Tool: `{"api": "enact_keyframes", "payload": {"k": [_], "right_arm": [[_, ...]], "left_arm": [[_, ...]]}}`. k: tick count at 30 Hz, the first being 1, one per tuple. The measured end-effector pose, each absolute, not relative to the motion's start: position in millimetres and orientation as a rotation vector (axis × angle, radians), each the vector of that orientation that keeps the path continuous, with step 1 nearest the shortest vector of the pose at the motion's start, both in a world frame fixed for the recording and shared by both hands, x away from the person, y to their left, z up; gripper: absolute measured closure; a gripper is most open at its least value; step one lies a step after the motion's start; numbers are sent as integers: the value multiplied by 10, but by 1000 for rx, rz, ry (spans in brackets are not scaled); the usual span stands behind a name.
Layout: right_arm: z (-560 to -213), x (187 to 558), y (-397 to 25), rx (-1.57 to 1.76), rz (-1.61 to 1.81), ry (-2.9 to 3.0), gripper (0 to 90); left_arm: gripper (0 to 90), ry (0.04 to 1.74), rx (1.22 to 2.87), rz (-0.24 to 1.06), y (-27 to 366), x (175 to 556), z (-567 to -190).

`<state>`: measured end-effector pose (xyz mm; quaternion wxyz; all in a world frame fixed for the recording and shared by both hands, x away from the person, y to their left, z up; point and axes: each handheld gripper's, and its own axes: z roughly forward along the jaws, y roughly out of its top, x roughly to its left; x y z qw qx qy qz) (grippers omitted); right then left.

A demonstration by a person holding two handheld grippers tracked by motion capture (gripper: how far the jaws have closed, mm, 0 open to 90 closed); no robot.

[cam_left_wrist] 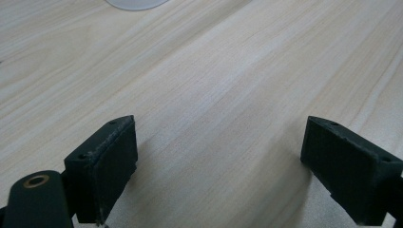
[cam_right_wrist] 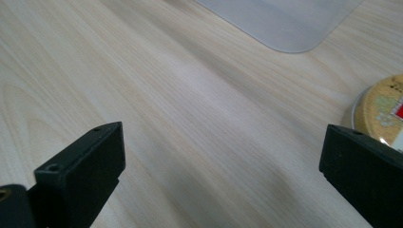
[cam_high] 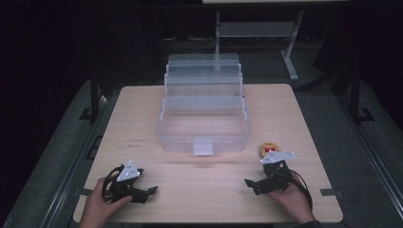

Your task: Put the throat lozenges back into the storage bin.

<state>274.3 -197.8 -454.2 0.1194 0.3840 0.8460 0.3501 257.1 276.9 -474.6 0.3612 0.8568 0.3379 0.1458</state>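
While resting low at the table's [cam_high: 142,102] near edge, waiting to begin: left gripper [cam_high: 151,190] and right gripper [cam_high: 248,182], jaws wide apart, holding nothing. Likely calling next for the right to swing onto the tin [cam_high: 269,150] just beside it, right of the open clear box [cam_high: 204,126]. Counting two grippers, one tin, one box.

No readable text is showing anywhere; the small round tin [cam_right_wrist: 380,114] near the right gripper [cam_high: 256,183] is bearing a red-and-white label on its yellow lid, its markings too blurred to read.
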Motion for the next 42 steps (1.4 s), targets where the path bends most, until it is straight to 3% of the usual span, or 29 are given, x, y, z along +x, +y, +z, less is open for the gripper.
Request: {"api": "enact_keyframes", "payload": {"k": [42], "right_arm": [[-4486, 2942, -2478, 1286, 993, 2322, 11]], "left_arm": [[111, 872, 2206, 375, 2768, 2571, -4746]]}}
